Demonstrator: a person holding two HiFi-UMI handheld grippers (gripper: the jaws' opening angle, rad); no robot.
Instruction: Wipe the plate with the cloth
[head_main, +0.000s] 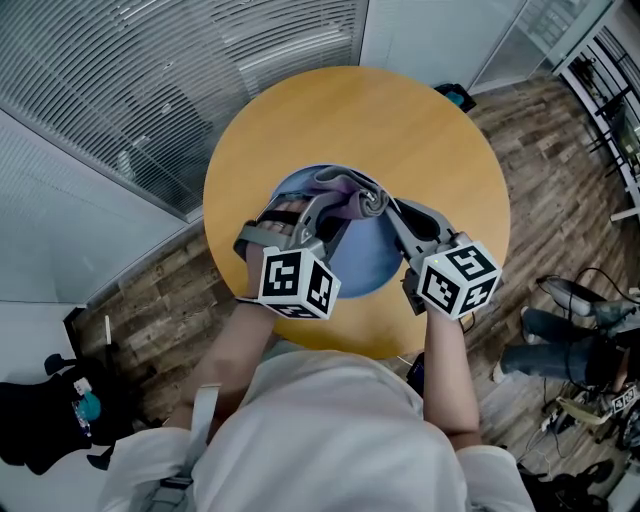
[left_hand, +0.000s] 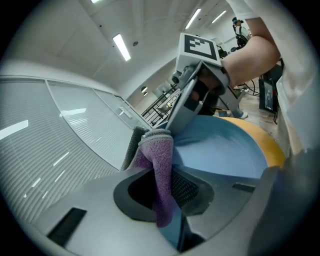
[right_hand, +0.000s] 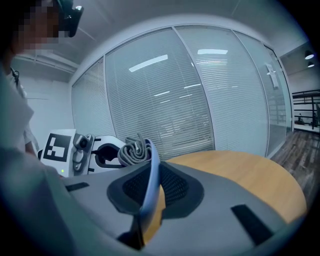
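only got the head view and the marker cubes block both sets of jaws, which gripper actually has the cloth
Observer: The left gripper. Its own view shows it shut on the purple cloth, which hangs down between the jaws.
Operator: ok and the right one, empty or what
Observer: Not empty. In the right gripper view, the right gripper is clamped on the rim of the blue plate, which runs edge-on between its jaws.
Operator: does the plate face look dirty near the cloth
Observer: The left gripper view shows the inner face beside the bunched cloth as plain blue, with no smears I can make out.
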